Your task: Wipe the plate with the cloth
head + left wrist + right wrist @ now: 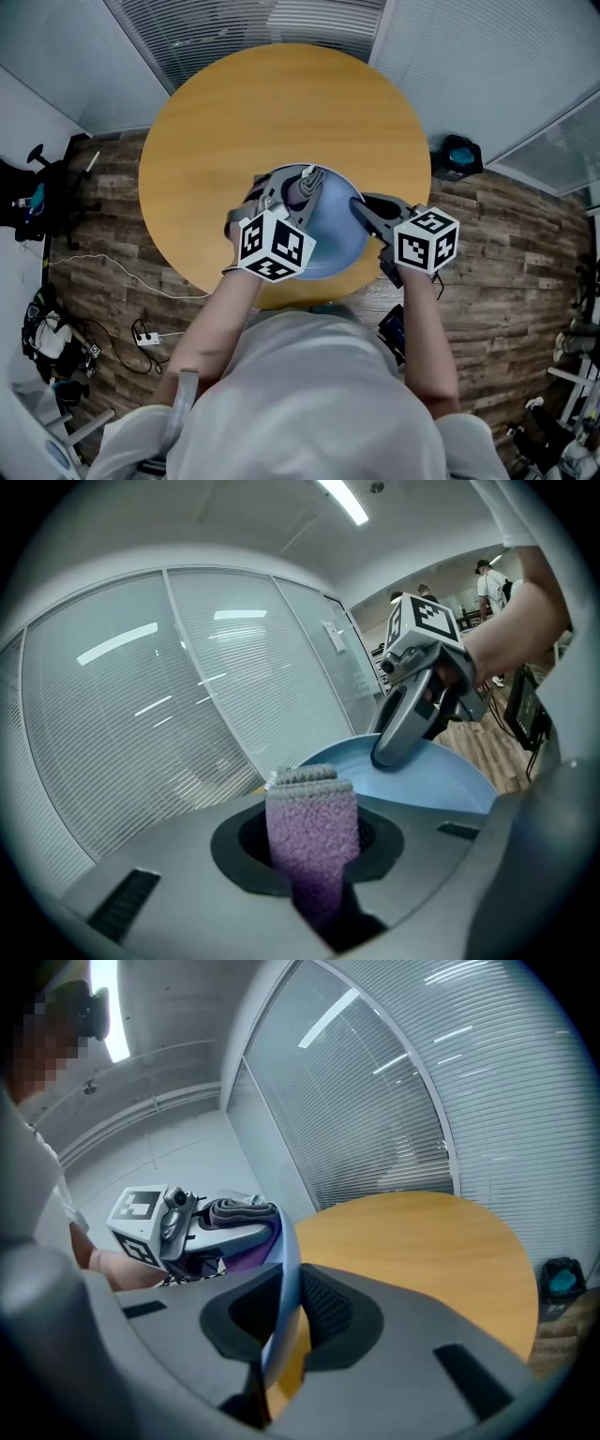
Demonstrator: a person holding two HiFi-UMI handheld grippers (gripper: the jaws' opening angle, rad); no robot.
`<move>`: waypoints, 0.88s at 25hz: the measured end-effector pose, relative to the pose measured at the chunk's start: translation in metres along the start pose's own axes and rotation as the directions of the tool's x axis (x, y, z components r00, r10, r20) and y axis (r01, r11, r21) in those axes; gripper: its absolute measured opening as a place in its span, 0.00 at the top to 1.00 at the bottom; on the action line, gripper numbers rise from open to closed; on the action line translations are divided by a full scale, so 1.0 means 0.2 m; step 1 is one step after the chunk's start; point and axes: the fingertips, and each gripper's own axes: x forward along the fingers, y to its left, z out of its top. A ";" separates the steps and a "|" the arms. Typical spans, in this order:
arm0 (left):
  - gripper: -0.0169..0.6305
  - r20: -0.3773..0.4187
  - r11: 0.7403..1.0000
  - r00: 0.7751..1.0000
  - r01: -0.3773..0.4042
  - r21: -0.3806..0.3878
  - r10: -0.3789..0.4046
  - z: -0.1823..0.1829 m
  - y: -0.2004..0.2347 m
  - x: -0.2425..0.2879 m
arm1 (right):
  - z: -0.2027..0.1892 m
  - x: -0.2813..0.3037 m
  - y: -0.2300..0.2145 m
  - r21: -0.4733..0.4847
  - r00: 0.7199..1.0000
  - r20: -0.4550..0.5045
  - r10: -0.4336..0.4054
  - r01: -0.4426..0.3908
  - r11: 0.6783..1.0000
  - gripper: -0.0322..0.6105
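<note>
The wooden table (234, 112) is seen whole only from the head view, with the blue plate (330, 246) near its 6 o'clock edge. In the gripper views, the plate rim is clamped by the right gripper (281, 1318). The purple cloth (311, 822) is pinched in the left gripper (302, 187).

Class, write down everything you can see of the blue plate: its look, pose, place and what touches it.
The blue plate is round, smooth and plain pale blue, with a thin rim; it looks like plastic or glazed ware. It sits tilted over the near side of the round wooden table. The right gripper clamps its rim on the right. The purple cloth, held in the left gripper, meets its face near the far rim.
</note>
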 end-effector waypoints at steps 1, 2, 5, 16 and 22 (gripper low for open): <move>0.86 0.000 1.000 1.000 0.010 0.003 -0.010 0.01 -0.01 0.01 | 0.01 0.01 0.00 -0.001 1.000 -0.003 0.002 -0.002 1.000 0.87; 0.86 0.002 1.000 1.000 0.020 0.005 -0.020 0.01 -0.02 0.03 | 0.01 0.02 0.00 -0.002 1.000 -0.005 0.004 -0.004 1.000 0.87; 0.86 0.013 0.999 0.999 0.046 0.011 -0.046 0.05 -0.06 0.05 | 0.03 0.02 0.01 -0.005 1.000 -0.006 0.007 -0.007 1.000 0.87; 0.86 0.005 0.977 0.992 0.123 0.177 -0.126 0.11 -0.22 0.07 | 0.03 0.01 0.02 -0.020 1.000 -0.008 0.010 -0.010 1.000 0.88; 0.86 -0.024 0.940 0.989 0.148 0.308 -0.148 0.11 -0.29 0.07 | 0.01 0.00 0.02 -0.010 1.000 -0.016 0.017 -0.017 1.000 0.88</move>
